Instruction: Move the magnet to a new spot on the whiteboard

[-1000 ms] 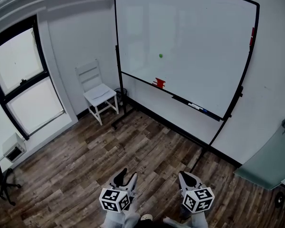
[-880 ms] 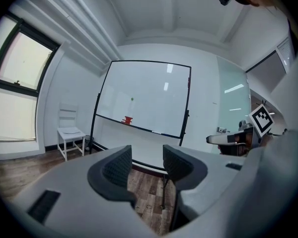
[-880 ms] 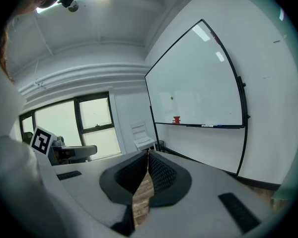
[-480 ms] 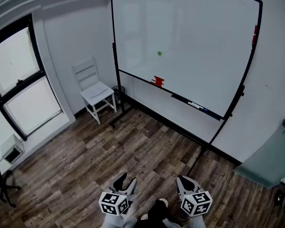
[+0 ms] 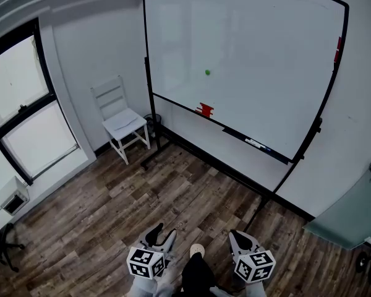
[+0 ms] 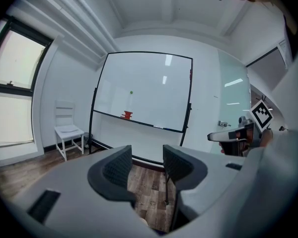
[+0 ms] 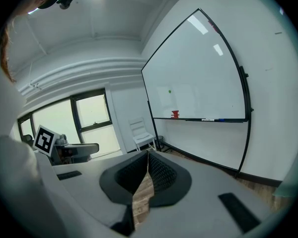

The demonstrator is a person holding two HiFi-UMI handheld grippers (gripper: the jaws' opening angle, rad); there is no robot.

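A small green magnet (image 5: 207,72) sticks to the left-middle of the rolling whiteboard (image 5: 266,36), far across the room. It is also a tiny dot in the left gripper view (image 6: 131,92) and the right gripper view (image 7: 170,90). Both grippers hang low over the wood floor, well short of the board. My left gripper (image 5: 162,235) is open with nothing between its jaws (image 6: 147,157). My right gripper (image 5: 237,236) is shut and empty, its pads meeting at the tips (image 7: 148,155).
A red item (image 5: 204,109) and markers (image 5: 255,143) lie on the board's tray. A white chair (image 5: 119,122) stands left of the board, near a small bin (image 5: 153,120). Windows (image 5: 25,104) fill the left wall. A glass panel (image 5: 358,209) is at the right.
Both grippers have sunk slightly in the head view. The board has come a little nearer, and a shoe now shows between the grippers. The jaws look unchanged.
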